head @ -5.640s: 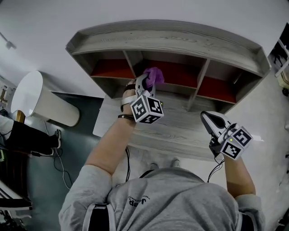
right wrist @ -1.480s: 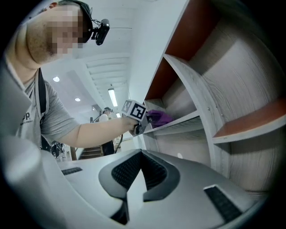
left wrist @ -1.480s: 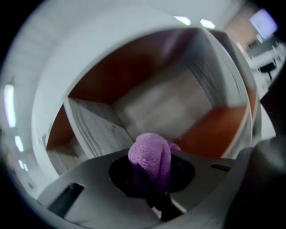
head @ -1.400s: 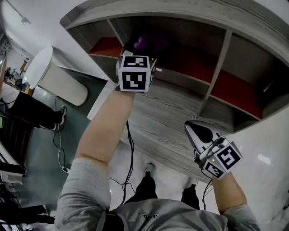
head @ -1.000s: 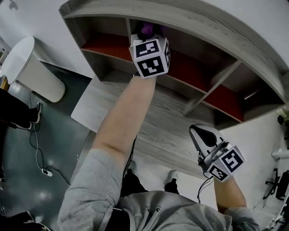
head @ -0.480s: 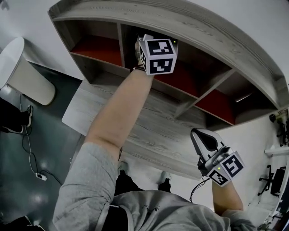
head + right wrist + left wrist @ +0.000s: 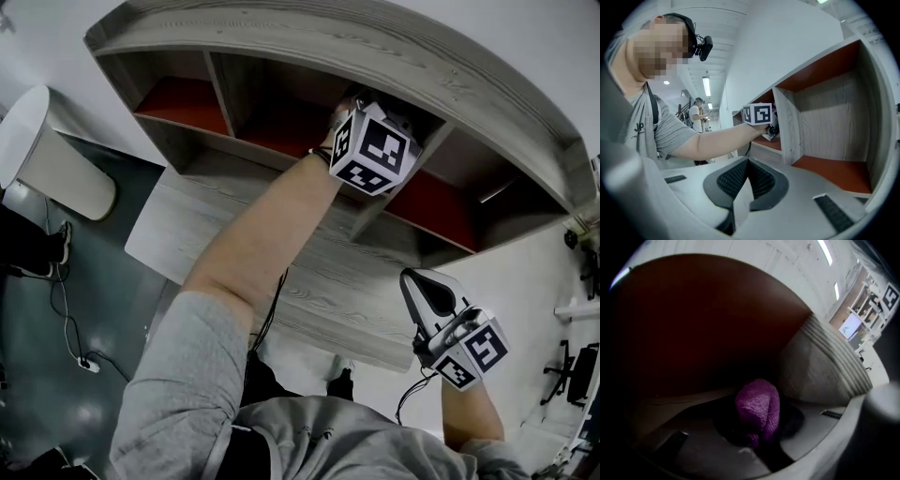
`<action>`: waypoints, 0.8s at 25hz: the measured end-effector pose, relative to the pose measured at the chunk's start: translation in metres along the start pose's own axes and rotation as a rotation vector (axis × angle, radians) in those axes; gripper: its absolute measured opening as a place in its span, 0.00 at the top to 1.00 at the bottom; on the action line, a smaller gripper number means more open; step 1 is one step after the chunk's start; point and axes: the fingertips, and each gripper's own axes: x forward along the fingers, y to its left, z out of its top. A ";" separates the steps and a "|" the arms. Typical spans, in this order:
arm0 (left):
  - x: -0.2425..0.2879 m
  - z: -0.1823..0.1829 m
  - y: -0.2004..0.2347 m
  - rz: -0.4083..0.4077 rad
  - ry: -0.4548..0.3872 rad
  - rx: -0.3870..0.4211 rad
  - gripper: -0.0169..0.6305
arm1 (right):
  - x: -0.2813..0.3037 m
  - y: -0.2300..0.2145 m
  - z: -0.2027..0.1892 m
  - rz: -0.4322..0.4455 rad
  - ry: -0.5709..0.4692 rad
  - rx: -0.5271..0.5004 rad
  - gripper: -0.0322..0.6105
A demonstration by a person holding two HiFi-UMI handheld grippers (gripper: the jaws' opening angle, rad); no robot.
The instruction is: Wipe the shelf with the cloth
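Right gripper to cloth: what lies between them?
Bare desk top, in the head view, ahead of the right gripper; the cloth, in the left gripper, sits inside the shelf beside a divider.

Grey wood-grain shelf [image 7: 375, 58] — 3 open compartments, red floors.

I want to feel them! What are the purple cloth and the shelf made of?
The purple cloth looks like soft knitted or terry fabric: its surface is nubbly and fuzzy. The shelf seems to be wood or wood-look board, matte grey with streaky grain lines. Its compartment floors look smooth and red, painted or coated; I can't tell which.
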 end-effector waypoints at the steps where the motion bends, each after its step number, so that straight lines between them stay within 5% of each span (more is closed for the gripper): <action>1: 0.002 0.001 -0.008 -0.032 -0.003 -0.013 0.84 | -0.003 -0.001 -0.001 -0.001 -0.001 0.000 0.92; 5: -0.010 -0.003 0.000 -0.027 0.013 -0.064 0.84 | -0.005 0.001 0.000 0.010 -0.004 -0.002 0.92; 13: -0.125 -0.098 0.140 0.529 0.358 -0.151 0.85 | 0.021 0.027 0.001 0.080 0.006 -0.007 0.92; 20: -0.140 -0.118 0.178 0.683 0.460 -0.182 0.86 | 0.041 0.035 0.003 0.090 0.017 -0.007 0.92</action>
